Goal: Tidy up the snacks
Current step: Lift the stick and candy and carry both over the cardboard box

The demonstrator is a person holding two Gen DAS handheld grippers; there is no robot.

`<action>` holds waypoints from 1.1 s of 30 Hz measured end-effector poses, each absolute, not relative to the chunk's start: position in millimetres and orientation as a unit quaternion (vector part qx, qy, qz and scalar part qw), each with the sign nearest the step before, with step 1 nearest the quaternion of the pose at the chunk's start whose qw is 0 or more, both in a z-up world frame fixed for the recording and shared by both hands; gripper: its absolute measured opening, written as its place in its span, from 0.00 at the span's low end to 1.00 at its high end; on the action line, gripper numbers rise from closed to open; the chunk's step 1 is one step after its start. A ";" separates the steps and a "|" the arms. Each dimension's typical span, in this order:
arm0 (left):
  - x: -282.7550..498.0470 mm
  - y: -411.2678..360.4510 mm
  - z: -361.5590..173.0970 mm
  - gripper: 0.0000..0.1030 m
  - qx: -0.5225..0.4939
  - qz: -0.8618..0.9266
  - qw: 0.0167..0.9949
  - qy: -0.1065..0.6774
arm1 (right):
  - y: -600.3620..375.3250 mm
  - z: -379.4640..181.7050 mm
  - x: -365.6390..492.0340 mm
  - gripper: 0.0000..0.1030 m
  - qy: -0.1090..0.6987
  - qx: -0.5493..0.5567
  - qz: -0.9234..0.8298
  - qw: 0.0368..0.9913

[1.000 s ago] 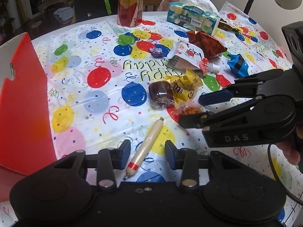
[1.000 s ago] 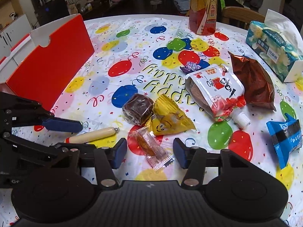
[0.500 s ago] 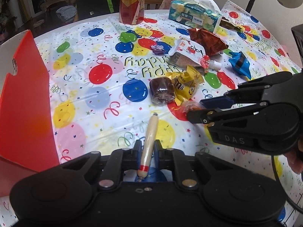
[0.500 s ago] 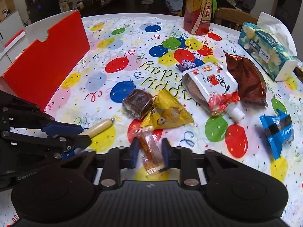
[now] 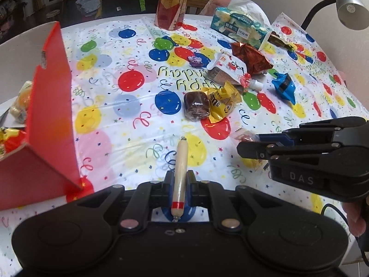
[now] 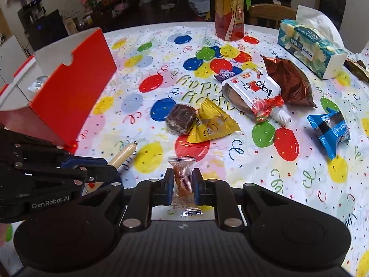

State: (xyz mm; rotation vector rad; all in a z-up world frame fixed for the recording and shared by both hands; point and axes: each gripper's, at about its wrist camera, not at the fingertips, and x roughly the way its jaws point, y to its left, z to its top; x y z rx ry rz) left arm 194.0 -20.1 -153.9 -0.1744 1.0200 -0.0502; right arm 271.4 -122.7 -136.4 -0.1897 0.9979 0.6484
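left tongs (image 5: 179,183): closed on the sausage stick (image 5: 180,173), gripped near its red-banded end. Long axis runs straight ahead, in line with the fingers; most of its length sticks out forward.
right tongs (image 6: 182,182): closed on the clear-wrapped candy (image 6: 184,180). Wrapper stands roughly upright between the fingers, crimped ends poking out above and below.
lift state: both items look clear of the counter (image 5: 129,124), but at this angle I can't rule out that the sausage tip touches it.
landmark: red box (image 5: 50,120), open top, some snacks already inside.
key relation: box lies to the left of both tongs. Left tongs are just beside its near corner; right tongs sit further out, with the left tongs between them and the box.
next move (judgement): left goes first, swing left over the box wall; the sausage's forward overhang needs to clear the rim. Right follows with the candy.
left to sort: brown cake (image 6: 181,120), yellow packet (image 6: 212,124), spout pouch (image 6: 251,92), brown foil bag (image 6: 288,83), blue packet (image 6: 329,129), all right of the box, well apart from it.
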 end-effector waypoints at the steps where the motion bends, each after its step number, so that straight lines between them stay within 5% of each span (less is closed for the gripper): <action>1: 191.7 -18.9 -151.2 0.08 -0.087 -0.023 0.869 0.487 | -122.6 -132.4 268.9 0.16 0.468 -0.088 0.305 0.824; 33: 132.0 83.4 -15.9 0.08 -0.128 0.052 0.918 0.371 | -15.5 -2.8 220.1 0.16 0.379 -0.102 0.376 0.840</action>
